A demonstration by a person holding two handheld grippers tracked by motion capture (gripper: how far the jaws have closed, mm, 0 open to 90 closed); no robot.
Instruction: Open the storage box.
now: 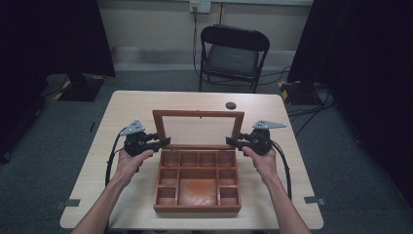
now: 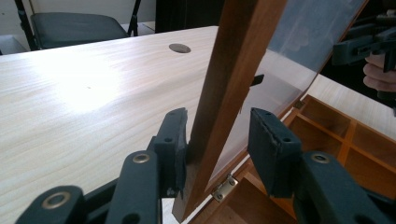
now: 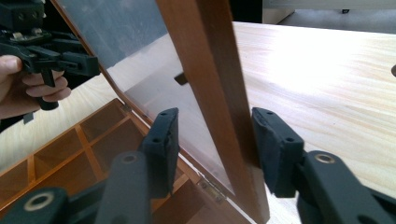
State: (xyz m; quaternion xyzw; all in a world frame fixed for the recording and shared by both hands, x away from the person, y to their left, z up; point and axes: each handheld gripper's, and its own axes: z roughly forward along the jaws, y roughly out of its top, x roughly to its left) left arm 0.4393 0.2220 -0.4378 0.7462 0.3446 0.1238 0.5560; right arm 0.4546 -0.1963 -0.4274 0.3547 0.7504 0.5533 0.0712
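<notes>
A wooden box (image 1: 197,207) with several empty compartments sits open at the table's middle. Its glass-paned lid (image 1: 198,114) stands nearly upright at the back. My left gripper (image 1: 165,142) is open at the lid's left edge. In the left gripper view the jaws (image 2: 219,140) straddle the lid frame (image 2: 229,93): one pad touches the wood, the other stands apart. My right gripper (image 1: 229,141) is open at the lid's right edge. Its jaws (image 3: 215,140) straddle the lid frame (image 3: 210,70), with a gap on the glass (image 3: 121,42) side.
The light wooden table (image 1: 131,107) has bare room behind and beside the box. A dark round grommet (image 1: 231,105) lies behind the lid. A black folding chair (image 1: 234,53) stands beyond the far edge. Dark curtains hang at both sides.
</notes>
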